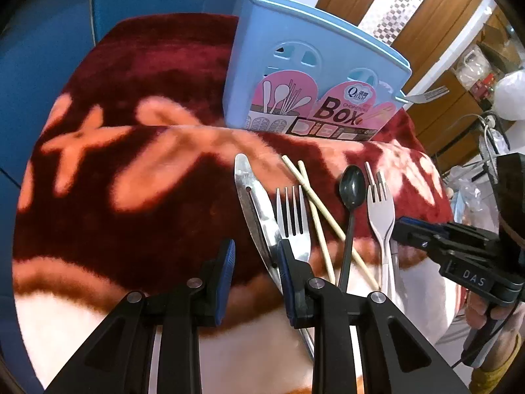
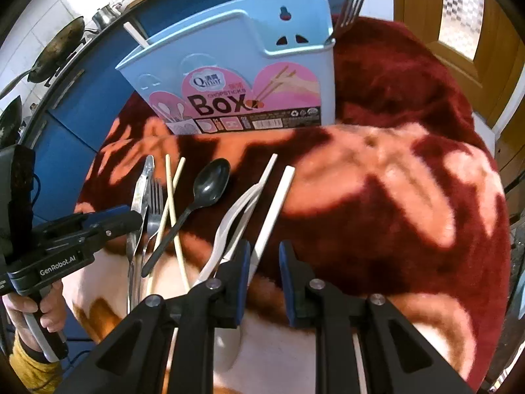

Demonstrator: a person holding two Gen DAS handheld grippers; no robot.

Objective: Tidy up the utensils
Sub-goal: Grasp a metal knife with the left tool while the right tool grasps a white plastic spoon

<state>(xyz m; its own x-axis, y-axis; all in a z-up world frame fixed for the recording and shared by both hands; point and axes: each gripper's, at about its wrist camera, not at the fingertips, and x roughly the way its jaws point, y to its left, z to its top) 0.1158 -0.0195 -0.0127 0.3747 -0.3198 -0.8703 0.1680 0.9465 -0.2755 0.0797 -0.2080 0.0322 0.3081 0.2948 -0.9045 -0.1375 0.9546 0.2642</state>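
**Thin, slick cutlery lying flat on a plush blanket**

The utensils lie side by side on a red-and-pink plush blanket, in front of the blue chopsticks box that stands upright behind them; a metal fork already sticks up from its right end. From left to right lie a steel knife, a steel fork, a pair of crossed wooden chopsticks, a black plastic spoon, a white plastic fork and white chopsticks.

The steel pieces look stiff, smooth and likely slippery; a pinch across the narrow handle should hold better than one on the blade or tines. The plastic pieces and chopsticks are probably light and easily flicked aside. All sit low in soft pile, so fingers must press into it to get under them.

The left hand-held gripper hovers with its jaws parted and nothing between them, its right finger over the knife and steel fork. The right hand-held gripper is likewise parted and empty, its left finger over the white fork, with a white chopstick running down between the fingers.

Crowding is the main obstacle: the knife and steel fork touch, the wooden chopsticks cross, and the spoon handle lies over them.
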